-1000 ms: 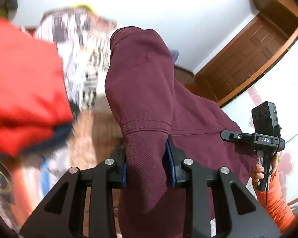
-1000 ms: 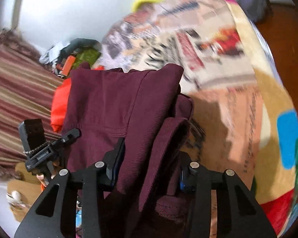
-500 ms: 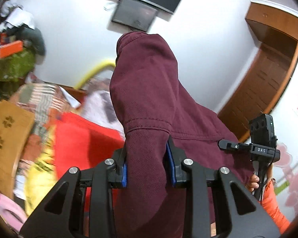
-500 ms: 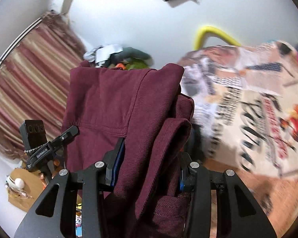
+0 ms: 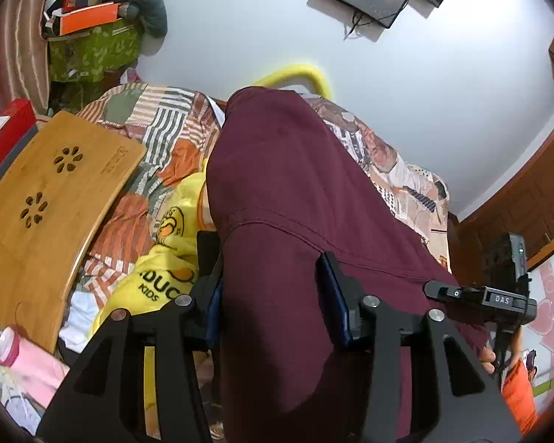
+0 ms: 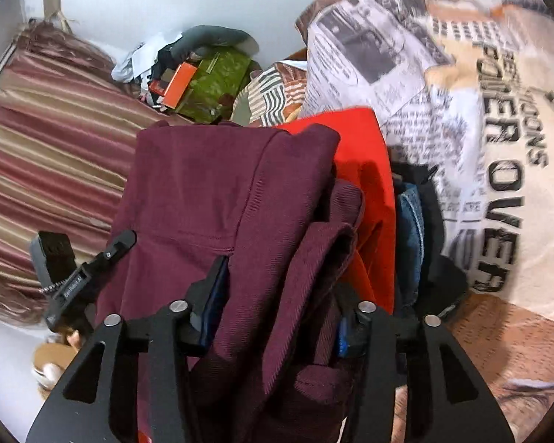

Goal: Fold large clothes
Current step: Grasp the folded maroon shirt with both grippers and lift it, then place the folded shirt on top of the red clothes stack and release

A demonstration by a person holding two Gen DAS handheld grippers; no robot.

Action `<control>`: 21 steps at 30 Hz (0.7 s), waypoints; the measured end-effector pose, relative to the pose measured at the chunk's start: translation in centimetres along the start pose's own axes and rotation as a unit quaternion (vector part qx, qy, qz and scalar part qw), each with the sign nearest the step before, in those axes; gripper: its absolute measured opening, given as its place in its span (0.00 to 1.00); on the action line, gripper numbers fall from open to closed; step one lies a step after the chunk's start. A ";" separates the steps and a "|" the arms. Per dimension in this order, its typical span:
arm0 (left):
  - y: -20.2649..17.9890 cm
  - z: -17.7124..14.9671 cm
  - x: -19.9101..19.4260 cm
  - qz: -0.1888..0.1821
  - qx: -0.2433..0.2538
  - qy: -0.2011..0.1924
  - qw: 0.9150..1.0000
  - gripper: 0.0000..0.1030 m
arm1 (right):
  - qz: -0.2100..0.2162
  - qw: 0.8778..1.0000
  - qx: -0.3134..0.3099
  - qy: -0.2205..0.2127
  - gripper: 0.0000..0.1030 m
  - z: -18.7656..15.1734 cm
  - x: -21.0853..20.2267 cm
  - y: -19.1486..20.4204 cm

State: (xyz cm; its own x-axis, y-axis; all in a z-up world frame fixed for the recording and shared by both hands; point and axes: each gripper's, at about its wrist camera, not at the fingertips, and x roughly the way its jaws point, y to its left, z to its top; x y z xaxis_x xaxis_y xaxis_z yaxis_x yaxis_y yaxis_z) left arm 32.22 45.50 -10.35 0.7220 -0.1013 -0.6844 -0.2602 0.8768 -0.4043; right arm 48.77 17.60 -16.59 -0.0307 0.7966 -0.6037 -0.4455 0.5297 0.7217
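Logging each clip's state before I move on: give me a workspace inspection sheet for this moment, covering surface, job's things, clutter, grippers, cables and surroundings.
Surface: bed with newsprint-pattern cover and striped patchwork cover.
Job's things: maroon garment, folded, spanning both grippers.
Clutter: yellow kids' garment, red-orange garment over denim, wooden lap tray, pink bottle, red box, green box pile.
Grippers: left gripper and right gripper have maroon fabric between the jaws; both have just been opening, and the grip looks slack.
Cables: wires hanging under the wall screen.
Surroundings: white wall, striped curtain, wooden door.
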 end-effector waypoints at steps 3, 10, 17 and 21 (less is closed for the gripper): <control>-0.7 -0.3 -0.7 0.009 0.016 0.003 1.000 0.51 | -0.009 1.000 -0.021 0.000 0.49 0.5 -0.6 0.0; -4.2 -1.3 -3.1 0.107 0.076 -0.023 0.991 0.60 | -0.140 0.985 -0.097 -0.023 0.62 -1.1 -5.2 3.8; -7.3 -3.0 -8.9 0.141 0.097 -0.082 0.982 0.60 | -0.172 0.962 -0.177 -0.115 0.62 -4.5 -12.8 8.4; -11.5 -5.6 -14.8 0.147 0.132 -0.142 0.970 0.60 | -0.169 0.942 -0.226 -0.181 0.62 -7.5 -16.6 12.1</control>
State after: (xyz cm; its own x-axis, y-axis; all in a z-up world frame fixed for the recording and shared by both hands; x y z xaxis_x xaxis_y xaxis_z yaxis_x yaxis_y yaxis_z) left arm 20.93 34.25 1.08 0.7983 0.2726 -0.5371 -0.3355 0.9418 -0.0207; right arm 37.20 8.59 -0.41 0.4514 0.6948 -0.5598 -0.7129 0.6582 0.2420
